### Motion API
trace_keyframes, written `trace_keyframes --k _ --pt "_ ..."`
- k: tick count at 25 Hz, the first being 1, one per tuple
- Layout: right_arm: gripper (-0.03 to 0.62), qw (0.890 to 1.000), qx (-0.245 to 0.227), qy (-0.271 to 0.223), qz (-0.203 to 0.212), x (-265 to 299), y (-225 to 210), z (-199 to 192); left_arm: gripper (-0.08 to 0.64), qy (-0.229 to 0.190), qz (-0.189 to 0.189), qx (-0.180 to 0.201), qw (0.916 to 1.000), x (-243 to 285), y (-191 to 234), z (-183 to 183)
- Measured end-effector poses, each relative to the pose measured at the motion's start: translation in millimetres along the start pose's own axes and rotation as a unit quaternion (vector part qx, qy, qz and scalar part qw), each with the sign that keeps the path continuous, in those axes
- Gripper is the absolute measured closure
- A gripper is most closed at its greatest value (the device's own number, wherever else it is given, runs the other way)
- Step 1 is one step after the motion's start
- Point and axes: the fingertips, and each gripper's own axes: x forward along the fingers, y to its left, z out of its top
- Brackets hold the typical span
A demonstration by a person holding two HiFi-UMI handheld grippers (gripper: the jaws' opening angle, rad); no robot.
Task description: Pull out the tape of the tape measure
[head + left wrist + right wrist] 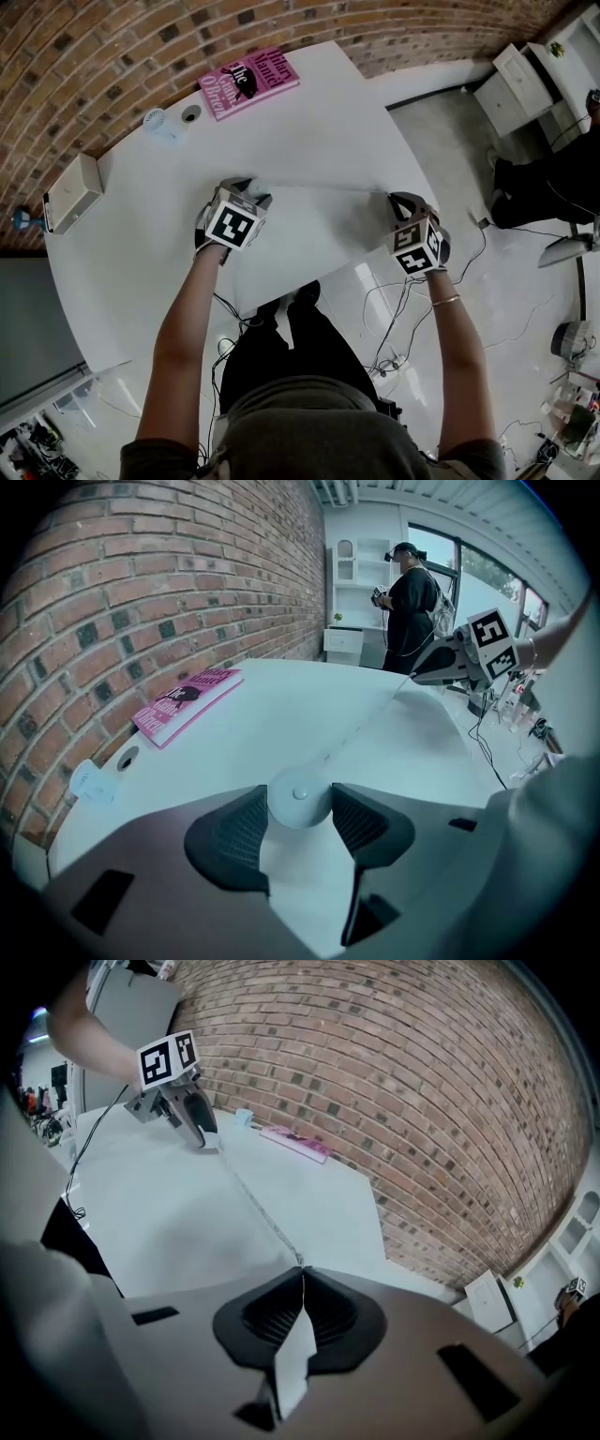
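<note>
Above table [309, 122], left tongs [246, 185], right tongs [398, 199] outstretched

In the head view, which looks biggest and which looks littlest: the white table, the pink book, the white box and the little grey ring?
1. white table
2. pink book
3. white box, which looks only slightly smaller than the book
4. grey ring

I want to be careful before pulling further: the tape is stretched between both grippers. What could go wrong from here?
1. The thin tape could slip from the shut right gripper and snap back.
2. The round case sits between the left gripper's pad tips only; it might pop out.
</note>
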Motion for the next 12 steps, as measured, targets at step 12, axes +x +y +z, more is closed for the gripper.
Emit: trace_keyframes --k 12 --pt "0.580 1.000 -0.002 0.014 0.017 23 1 -2 0.334 0.017 0.005 -0.009 0.9998 10 2 -8"
